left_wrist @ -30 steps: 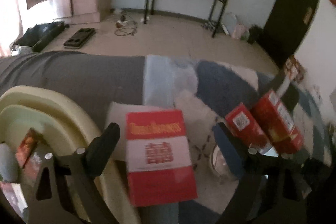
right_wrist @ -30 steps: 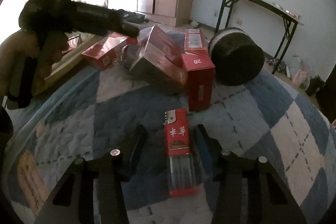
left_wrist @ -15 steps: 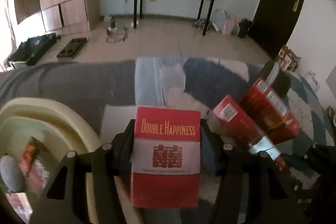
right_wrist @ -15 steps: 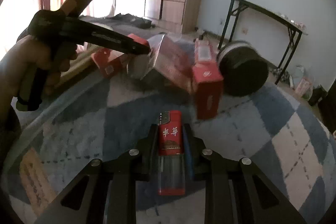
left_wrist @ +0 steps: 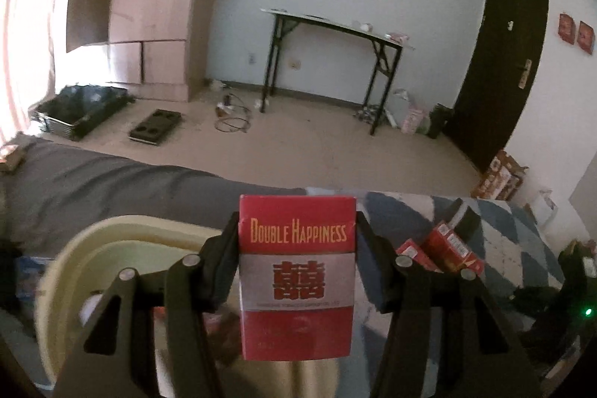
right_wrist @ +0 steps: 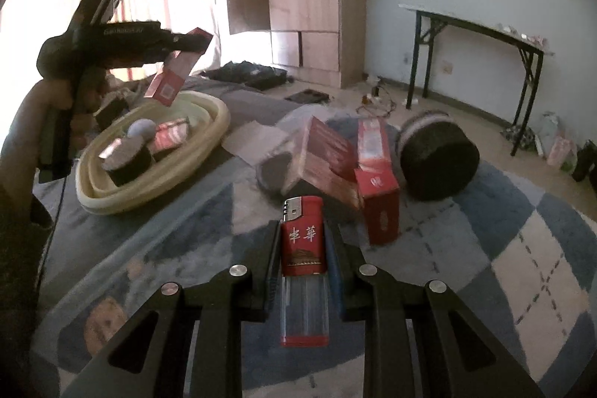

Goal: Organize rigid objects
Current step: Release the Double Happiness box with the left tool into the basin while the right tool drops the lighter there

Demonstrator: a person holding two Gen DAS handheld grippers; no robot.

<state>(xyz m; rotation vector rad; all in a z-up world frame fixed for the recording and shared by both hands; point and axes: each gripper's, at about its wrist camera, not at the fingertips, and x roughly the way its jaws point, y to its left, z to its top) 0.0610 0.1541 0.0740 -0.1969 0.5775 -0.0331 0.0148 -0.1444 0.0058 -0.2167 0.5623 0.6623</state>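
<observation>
My left gripper [left_wrist: 296,237] is shut on a red and white Double Happiness cigarette pack [left_wrist: 296,271], held in the air above the cream basin [left_wrist: 112,230]. The right wrist view shows that pack [right_wrist: 173,73] above the basin's rim [right_wrist: 209,133]. My right gripper [right_wrist: 303,237] is shut on a red lighter [right_wrist: 303,241] with a clear lower body, lifted over the blue checked quilt [right_wrist: 522,248].
The basin holds a dark round tin [right_wrist: 127,159], a grey ball [right_wrist: 141,127] and a red pack [right_wrist: 171,135]. On the quilt lie red boxes [right_wrist: 373,174], a large dark round tin [right_wrist: 436,159] and a dark lid [right_wrist: 274,174]. A black folding table [left_wrist: 335,36] stands behind.
My left gripper closed on the cigarette pack and lifted it over the basin. My right gripper closed on the lighter and raised it off the quilt.
</observation>
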